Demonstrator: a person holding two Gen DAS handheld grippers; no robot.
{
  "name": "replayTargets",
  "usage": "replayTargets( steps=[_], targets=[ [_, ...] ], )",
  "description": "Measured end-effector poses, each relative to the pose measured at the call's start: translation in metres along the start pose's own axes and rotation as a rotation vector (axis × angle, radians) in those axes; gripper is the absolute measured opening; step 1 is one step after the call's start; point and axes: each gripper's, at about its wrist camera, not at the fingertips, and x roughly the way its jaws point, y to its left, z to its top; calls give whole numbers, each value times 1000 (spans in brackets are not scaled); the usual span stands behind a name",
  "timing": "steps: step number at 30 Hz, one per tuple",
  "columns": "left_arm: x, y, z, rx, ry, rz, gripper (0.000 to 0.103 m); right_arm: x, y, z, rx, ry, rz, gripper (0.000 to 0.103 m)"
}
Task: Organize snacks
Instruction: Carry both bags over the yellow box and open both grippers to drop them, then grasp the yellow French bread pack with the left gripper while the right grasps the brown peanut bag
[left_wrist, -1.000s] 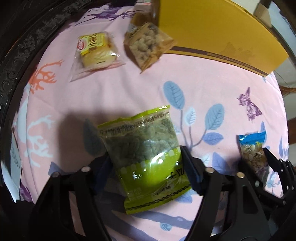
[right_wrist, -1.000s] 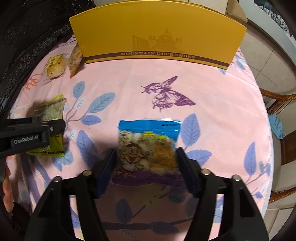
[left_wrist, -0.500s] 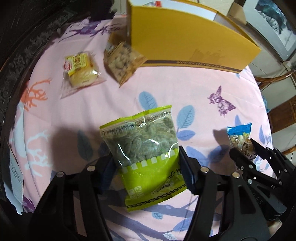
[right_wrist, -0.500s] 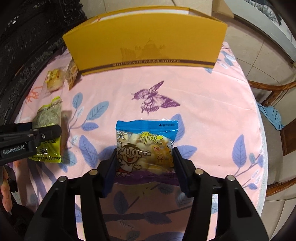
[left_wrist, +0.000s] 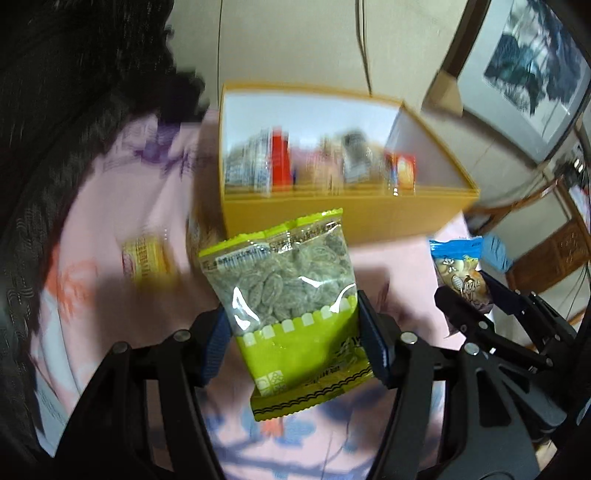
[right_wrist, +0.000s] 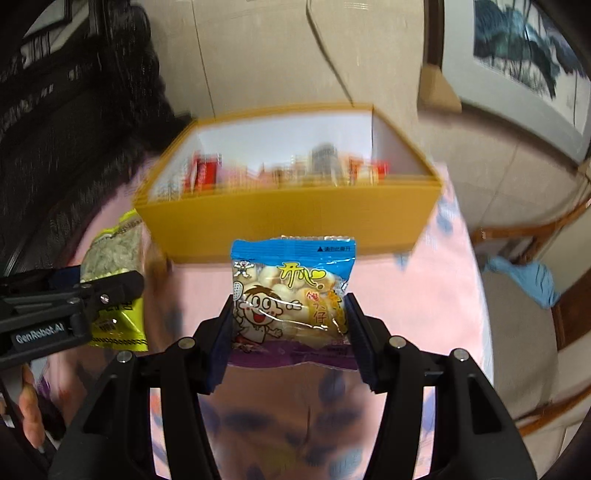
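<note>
Pink cloth printed with leaves and coral shapes covers the bench (left_wrist: 110, 206) in the left wrist view. At centre, the left tool (left_wrist: 295, 332) pinches a green snack bag (left_wrist: 291, 314) by its two side edges, lifted off the cloth. Behind it, at upper centre, stands an open yellow box (left_wrist: 332, 214) holding blurred packets. A small yellow packet (left_wrist: 146, 258) lies blurred at middle left. At right, the right tool (left_wrist: 469, 291) carries a blue-topped bag (left_wrist: 458, 266).

Beige floor tiles and a framed picture fill the top of the right wrist view. At centre, the right tool (right_wrist: 290, 325) pinches the blue-topped bag (right_wrist: 291, 291) by its sides, in front of the yellow box (right_wrist: 288, 221). At middle left, the left tool (right_wrist: 110, 291) grips the green snack bag (right_wrist: 114, 258).
</note>
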Motion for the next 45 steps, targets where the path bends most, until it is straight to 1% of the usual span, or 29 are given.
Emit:
replayTargets(
  steps=[4,6,8,11,15,16,17,18,19,20,21,23,26,28,30,31,32,34,35,36,37,38,39,41,45],
  targets=[
    [7,2,51,-13,-39,20,63,3,0,50,10,-52,11,57],
    [11,2,75,-15,-55,27,63,7,1,69,4,-73,0,57],
    [14,-1,95,3,-68,39,63,11,-1,87,3,-88,-19,57],
    [20,-2,116,14,-76,43,63,17,-8,106,18,-99,-34,57],
    [26,-3,133,13,-77,45,66,23,-16,128,27,-121,-61,58],
    [29,-3,138,12,-69,42,73,25,-18,133,28,-128,-68,62],
    [31,-2,144,12,-63,48,81,28,-19,139,30,-133,-77,76],
    [29,-1,148,6,-76,76,90,30,-20,144,33,-132,-90,79],
    [25,2,149,-1,-99,90,97,32,-22,147,36,-132,-99,86],
    [20,6,150,-9,-127,93,99,32,-25,150,43,-136,-109,95],
    [15,10,149,-18,-152,89,100,30,-27,151,47,-145,-107,97],
    [12,19,148,-26,-155,103,100,28,-28,148,48,-162,-107,98],
    [7,36,139,-37,-149,138,100,32,-24,142,46,-124,-69,98],
    [-5,59,121,-45,-169,218,100,31,-17,136,39,-104,-35,98],
    [-19,85,101,-62,-178,319,100,25,-1,118,15,-76,29,98],
    [-25,100,89,-94,-171,357,100,23,10,107,-3,-63,65,98],
    [-30,112,79,-127,-163,366,100,22,19,98,-19,-52,98,98],
    [-37,144,54,-241,-128,355,100,20,51,70,-98,-26,206,98],
    [-40,159,40,-295,-99,342,100,21,65,58,-142,-20,230,98],
    [-40,167,34,-316,-81,336,100,23,82,45,-199,-18,254,98],
    [-41,175,25,-337,-57,345,100,27,95,37,-243,-14,265,98],
    [-42,179,21,-345,-50,353,100,36,113,25,-299,-1,273,98],
    [-44,185,15,-352,-48,361,100,44,123,19,-328,9,277,97],
    [-46,195,7,-364,-35,382,100,65,141,10,-373,33,280,95],
    [-50,207,0,-382,-28,397,100,97,155,5,-401,65,251,93]
  ],
)
